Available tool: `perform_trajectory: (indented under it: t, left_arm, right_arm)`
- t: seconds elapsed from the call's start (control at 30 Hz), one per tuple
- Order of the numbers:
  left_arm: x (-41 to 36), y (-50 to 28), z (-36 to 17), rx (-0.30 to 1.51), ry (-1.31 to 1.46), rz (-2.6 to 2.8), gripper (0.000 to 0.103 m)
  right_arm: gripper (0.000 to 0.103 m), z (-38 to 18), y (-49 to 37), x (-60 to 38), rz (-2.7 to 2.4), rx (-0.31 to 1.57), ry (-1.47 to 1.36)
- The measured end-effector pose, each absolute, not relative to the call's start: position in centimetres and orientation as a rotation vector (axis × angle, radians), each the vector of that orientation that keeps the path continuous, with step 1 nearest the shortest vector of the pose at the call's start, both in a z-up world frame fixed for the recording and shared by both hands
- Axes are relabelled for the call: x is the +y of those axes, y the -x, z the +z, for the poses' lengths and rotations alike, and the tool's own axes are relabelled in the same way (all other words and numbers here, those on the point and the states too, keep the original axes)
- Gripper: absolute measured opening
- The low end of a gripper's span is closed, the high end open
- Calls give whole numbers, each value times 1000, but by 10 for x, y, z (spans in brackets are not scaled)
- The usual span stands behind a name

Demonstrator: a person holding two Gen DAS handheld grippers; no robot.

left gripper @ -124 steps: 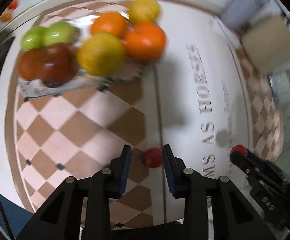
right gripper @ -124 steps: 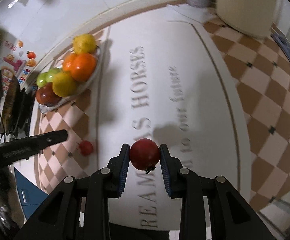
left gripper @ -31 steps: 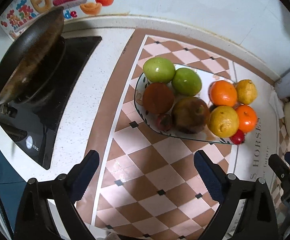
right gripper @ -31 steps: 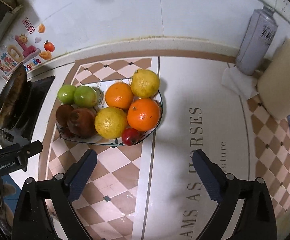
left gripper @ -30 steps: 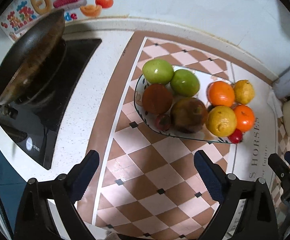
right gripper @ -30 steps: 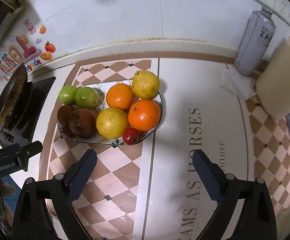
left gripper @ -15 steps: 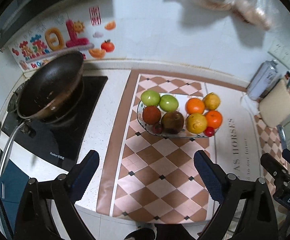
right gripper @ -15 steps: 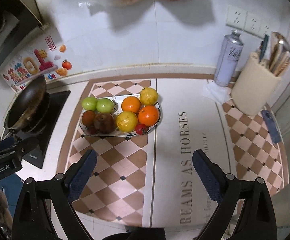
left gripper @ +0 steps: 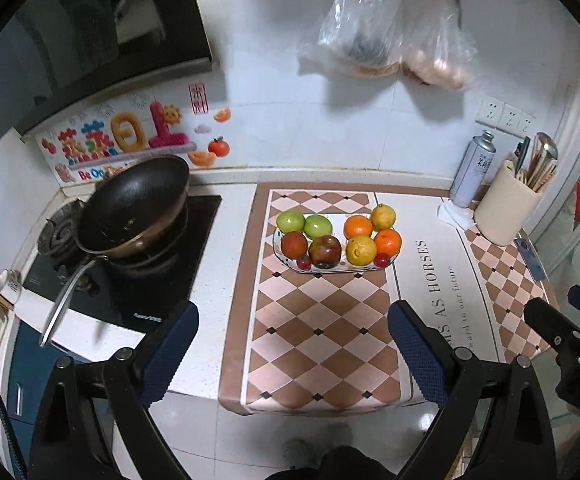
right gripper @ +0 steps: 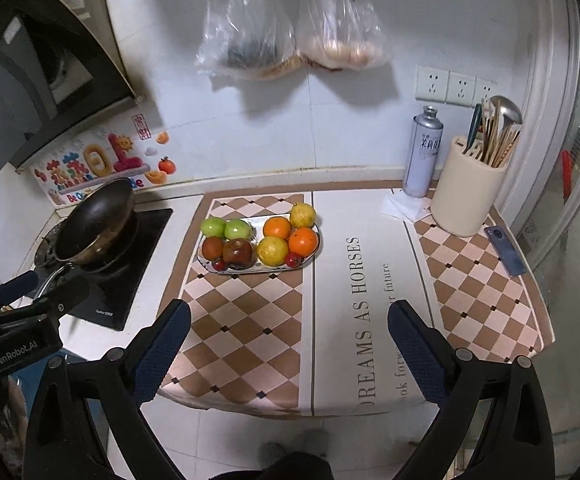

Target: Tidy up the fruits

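Observation:
An oval plate [left gripper: 278, 254] [right gripper: 314, 254] sits at the back of the checkered mat, holding two green apples [left gripper: 290, 221] [right gripper: 213, 226], dark red fruits [left gripper: 324, 251] [right gripper: 239, 253], oranges [left gripper: 387, 241] [right gripper: 303, 241], yellow citrus [left gripper: 361, 250] [right gripper: 272, 251] and two small red tomatoes [left gripper: 380, 260] [right gripper: 292, 259]. My left gripper [left gripper: 293, 354] is open and empty, high above the counter's front edge. My right gripper [right gripper: 289, 350] is likewise open with nothing between its fingers, well back from the plate.
A black wok [left gripper: 134, 208] [right gripper: 94, 220] rests on the stove at left. A spray can [right gripper: 423, 152], a cream utensil holder [right gripper: 466, 188] and a phone [right gripper: 505, 250] stand at the right. Plastic bags [right gripper: 290, 44] hang on the wall. Checkered mat [right gripper: 250, 320] lies bare in front of the plate.
Both grippers have pulled up and back from the plate, so the whole counter now shows. Four seconds ago each was shut around a small red tomato; both tomatoes now lie on the plate.

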State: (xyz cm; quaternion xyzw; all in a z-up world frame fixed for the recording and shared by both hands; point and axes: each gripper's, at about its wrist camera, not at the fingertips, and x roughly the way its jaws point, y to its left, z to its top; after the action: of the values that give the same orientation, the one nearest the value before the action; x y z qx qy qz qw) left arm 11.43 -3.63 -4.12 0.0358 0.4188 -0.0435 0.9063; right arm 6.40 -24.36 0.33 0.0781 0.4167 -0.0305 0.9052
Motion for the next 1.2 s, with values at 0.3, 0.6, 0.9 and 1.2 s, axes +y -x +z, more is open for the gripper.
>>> perform_trajectory:
  t: [0.3, 0.6, 0.9, 1.2]
  left_arm:
    - [-35, -79, -25, 855, -55, -88, 97]
    - [-35, -66, -18, 830, -39, -69, 97]
    - [-37, -93, -25, 837, -38, -57, 97]
    - [-43, -142, -47, 875, -56, -28, 103]
  right_arm:
    - [101, 28, -35, -246, -39, 835, -178]
    - [101, 32, -37, -245, -14, 845, -179]
    - [102, 27, -75, -245, -29, 820, -145]
    - [102, 0, -133, -253, -60, 854, -128]
